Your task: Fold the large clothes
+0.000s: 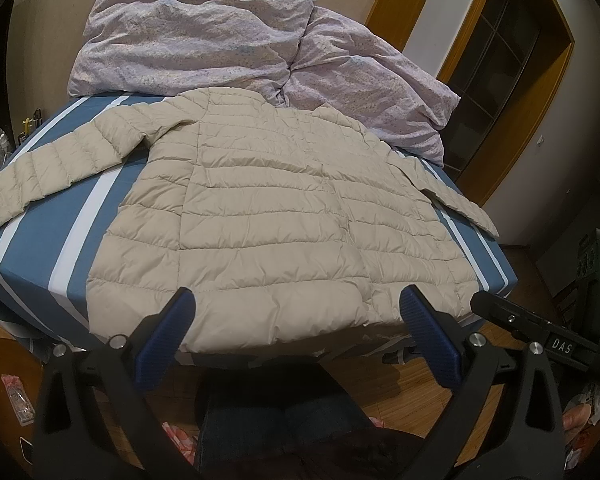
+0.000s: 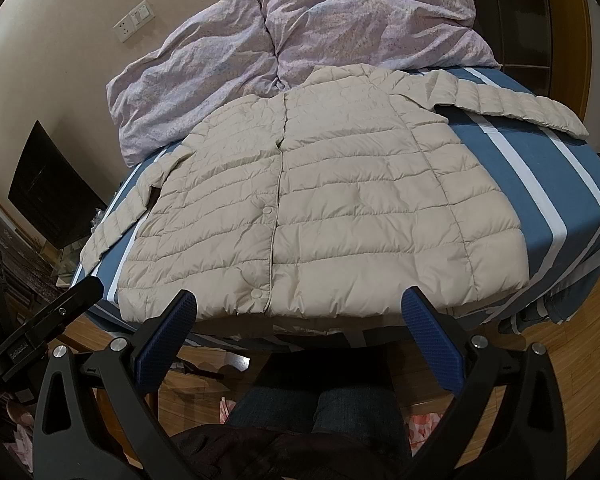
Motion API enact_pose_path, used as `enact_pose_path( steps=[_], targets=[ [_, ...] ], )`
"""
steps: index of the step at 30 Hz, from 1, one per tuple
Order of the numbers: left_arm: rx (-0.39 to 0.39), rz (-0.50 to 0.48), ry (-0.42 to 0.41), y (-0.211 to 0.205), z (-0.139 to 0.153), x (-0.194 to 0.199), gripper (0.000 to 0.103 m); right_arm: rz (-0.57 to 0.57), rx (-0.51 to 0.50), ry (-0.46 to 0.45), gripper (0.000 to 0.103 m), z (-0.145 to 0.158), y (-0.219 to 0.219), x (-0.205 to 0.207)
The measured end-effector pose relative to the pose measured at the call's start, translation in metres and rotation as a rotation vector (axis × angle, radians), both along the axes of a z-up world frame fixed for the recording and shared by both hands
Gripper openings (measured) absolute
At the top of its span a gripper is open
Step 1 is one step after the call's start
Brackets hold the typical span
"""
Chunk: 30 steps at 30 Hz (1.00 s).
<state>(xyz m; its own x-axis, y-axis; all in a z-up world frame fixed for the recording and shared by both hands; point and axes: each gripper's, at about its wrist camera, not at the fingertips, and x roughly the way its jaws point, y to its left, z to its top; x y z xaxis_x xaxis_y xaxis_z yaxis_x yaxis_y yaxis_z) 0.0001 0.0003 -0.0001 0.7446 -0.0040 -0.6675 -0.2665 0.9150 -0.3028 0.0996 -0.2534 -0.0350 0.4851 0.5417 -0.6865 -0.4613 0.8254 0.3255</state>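
A beige quilted puffer jacket (image 1: 268,216) lies flat, front up, on a bed with a blue and white striped sheet (image 1: 32,240). Both sleeves are spread outward. It also shows in the right wrist view (image 2: 332,216), snap buttons down its middle. My left gripper (image 1: 298,308) is open and empty, hovering just before the jacket's hem at the bed's near edge. My right gripper (image 2: 298,308) is open and empty, also at the hem. The right gripper's body (image 1: 540,340) shows in the left wrist view, and the left gripper's body (image 2: 40,332) in the right wrist view.
A crumpled lilac floral duvet (image 1: 236,36) is piled at the bed's far end, touching the jacket's collar. Wooden floor (image 1: 412,384) and the person's dark-trousered legs (image 2: 312,412) lie below. A wooden door frame (image 1: 512,92) stands at the right, a dark cabinet (image 2: 48,184) at the left.
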Motion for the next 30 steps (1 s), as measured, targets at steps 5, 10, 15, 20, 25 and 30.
enact_pose_path(
  steps=[5, 10, 15, 20, 25, 30],
  targets=[
    [0.000, 0.000, 0.000, 0.0000, 0.0000, 0.0000, 0.101, 0.000, 0.000, 0.000, 0.102, -0.0006, 0.0002, 0.0001],
    [0.000, 0.001, 0.000, 0.0000, 0.0000, 0.0000, 0.101, 0.000, 0.001, 0.002, 0.102, -0.0011, 0.0004, 0.0000],
    [0.001, 0.000, 0.000, 0.0000, 0.0000, 0.0000, 0.101, 0.000, 0.001, 0.002, 0.102, -0.0011, 0.0004, 0.0008],
    [0.001, 0.000, 0.000, 0.0000, 0.0000, 0.0000, 0.101, -0.002, 0.001, 0.002, 0.102, -0.0011, 0.0002, 0.0016],
    [0.001, 0.000, 0.000, -0.0001, -0.0001, 0.0000, 0.101, -0.002, 0.001, 0.003, 0.102, 0.0010, 0.0012, 0.0028],
    [-0.002, 0.000, 0.005, -0.0001, -0.0004, -0.0001, 0.101, 0.000, -0.001, 0.006, 0.102, 0.0014, 0.0031, 0.0030]
  ],
)
